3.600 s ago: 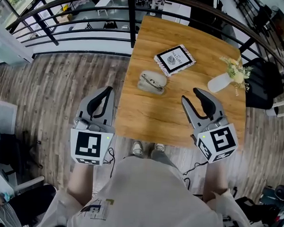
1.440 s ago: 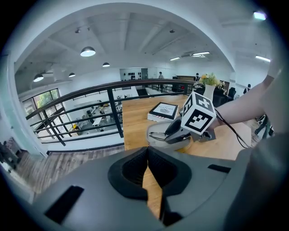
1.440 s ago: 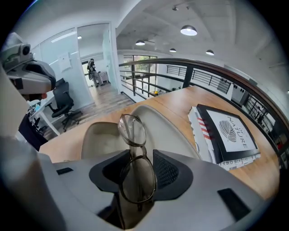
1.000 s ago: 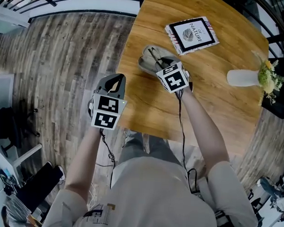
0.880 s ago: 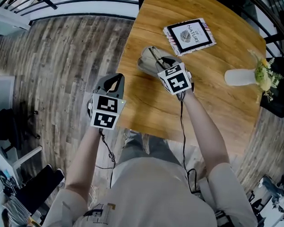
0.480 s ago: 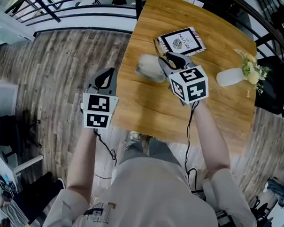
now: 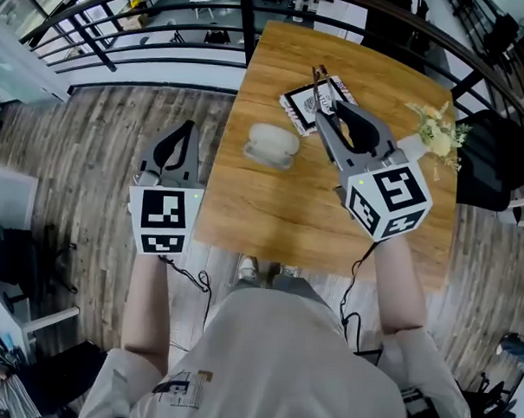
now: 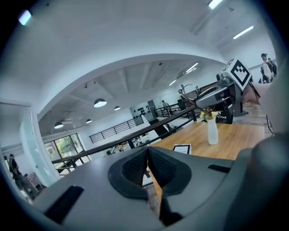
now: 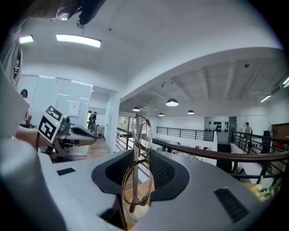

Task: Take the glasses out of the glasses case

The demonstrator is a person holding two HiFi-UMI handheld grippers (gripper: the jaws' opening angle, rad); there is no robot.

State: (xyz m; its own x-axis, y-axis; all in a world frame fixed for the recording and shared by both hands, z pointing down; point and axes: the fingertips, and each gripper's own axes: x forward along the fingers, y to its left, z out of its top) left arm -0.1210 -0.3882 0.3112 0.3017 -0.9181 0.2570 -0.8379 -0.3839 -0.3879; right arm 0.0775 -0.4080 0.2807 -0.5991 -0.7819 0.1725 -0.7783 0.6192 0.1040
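The pale grey glasses case [image 7: 270,145] lies on the wooden table [image 7: 288,205], with no glasses showing in it. My right gripper [image 7: 329,111] is held high above the table, past the case, shut on the thin-framed glasses [image 7: 319,81]. In the right gripper view the glasses [image 9: 137,173] stand upright between the pads, one lens sticking out above the jaws. My left gripper [image 7: 185,133] hangs over the floor, left of the table's edge. Its jaws [image 8: 147,167] are shut with nothing between them. From the left gripper view, the right gripper [image 8: 212,93] shows at the upper right.
A book [image 7: 303,102] lies on the table behind the case, partly under the right gripper. At the table's right edge a white vase [image 7: 414,146] lies with flowers [image 7: 436,125]. A dark railing [image 7: 164,61] runs behind the table. Wood-plank floor [image 7: 100,153] lies to the left.
My right gripper has lifted away from the case with the glasses in it, rising up and to the right. The left gripper has risen too, staying beside the table.
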